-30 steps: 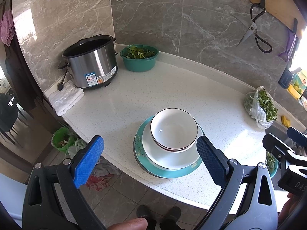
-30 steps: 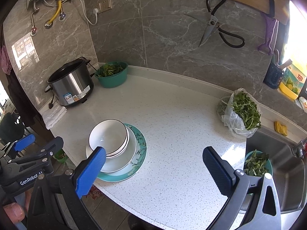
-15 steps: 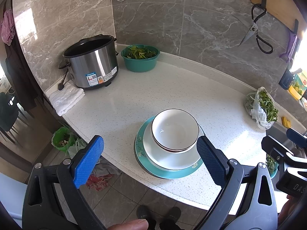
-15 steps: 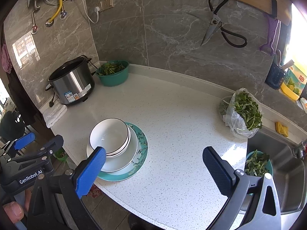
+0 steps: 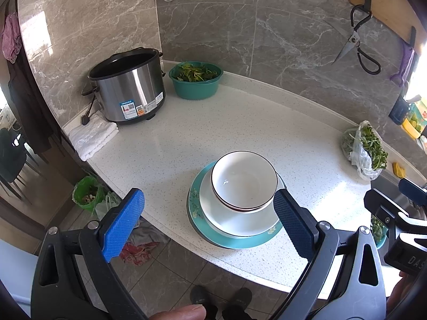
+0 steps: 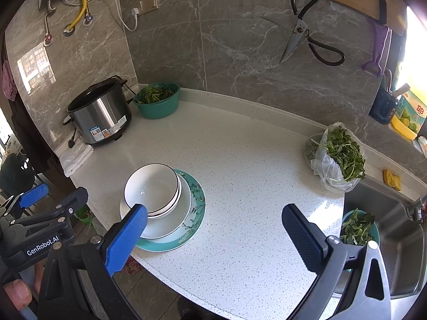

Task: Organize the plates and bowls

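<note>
1. Looking along the left gripper (image 5: 208, 224) in the left wrist view: its jaws are standing wide apart and gripping nothing, hanging above the front edge of the countertop (image 5: 240, 122).
2. Sitting near that front edge is the stack: a teal floral plate (image 5: 232, 241) is lying on the countertop, a white plate (image 5: 234, 220) is resting on it, and nested white bowls (image 5: 244, 180) with dark rims are sitting on top, toward the stack's far side.
3. Standing in the back left corner is a steel cooker pot (image 5: 128, 88), with a folded white towel (image 5: 92, 136) lying just in front of it at the left edge and a teal basin of greens (image 5: 196, 80) sitting just to its right against the wall.
4. Lying at the right end of the countertop is a plastic bag of greens (image 5: 364, 149); kitchen scissors (image 5: 357, 40) are hanging on the wall above.
5. Turning to the right wrist view: the right gripper (image 6: 213, 237) is also holding its jaws released and empty, hovering over the front part of the countertop (image 6: 253, 160), to the right of the stack.
6. Showing here near the front left edge are the bowls (image 6: 152, 186), the white plate (image 6: 170, 221) and the teal plate (image 6: 197, 210); the gripper's left blue pad is overlapping the stack's near rim in the picture, though whether it is touching cannot be told.
7. Appearing at the left edge of this view is the left gripper (image 6: 34, 194), partly cropped.
</note>
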The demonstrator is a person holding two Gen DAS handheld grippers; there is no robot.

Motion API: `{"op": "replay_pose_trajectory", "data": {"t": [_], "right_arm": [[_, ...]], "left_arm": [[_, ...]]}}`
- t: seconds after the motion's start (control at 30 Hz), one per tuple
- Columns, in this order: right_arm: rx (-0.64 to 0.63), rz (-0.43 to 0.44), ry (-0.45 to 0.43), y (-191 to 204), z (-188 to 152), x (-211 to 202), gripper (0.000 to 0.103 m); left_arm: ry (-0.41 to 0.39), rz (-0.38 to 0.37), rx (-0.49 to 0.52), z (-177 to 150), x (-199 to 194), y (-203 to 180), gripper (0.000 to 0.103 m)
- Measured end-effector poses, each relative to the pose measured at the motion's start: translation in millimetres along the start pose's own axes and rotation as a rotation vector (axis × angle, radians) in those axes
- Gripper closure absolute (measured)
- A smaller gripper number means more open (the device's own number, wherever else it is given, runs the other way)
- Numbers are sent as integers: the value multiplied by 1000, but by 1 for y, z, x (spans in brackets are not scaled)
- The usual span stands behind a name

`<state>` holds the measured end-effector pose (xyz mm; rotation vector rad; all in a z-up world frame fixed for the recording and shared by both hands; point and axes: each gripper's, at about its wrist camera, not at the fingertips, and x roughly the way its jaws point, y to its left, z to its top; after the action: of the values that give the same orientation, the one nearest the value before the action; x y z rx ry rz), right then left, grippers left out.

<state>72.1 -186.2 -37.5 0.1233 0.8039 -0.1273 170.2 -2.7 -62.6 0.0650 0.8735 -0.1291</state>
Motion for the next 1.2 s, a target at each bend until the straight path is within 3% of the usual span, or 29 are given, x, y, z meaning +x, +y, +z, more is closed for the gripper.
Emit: {"op": "replay_pose_trajectory", "data": {"t": [1.2], "right_arm": [[-9,10,14,-1,-3,5,0]], "left_arm": [[1,4,-6,-2,-1,2,4]]}}
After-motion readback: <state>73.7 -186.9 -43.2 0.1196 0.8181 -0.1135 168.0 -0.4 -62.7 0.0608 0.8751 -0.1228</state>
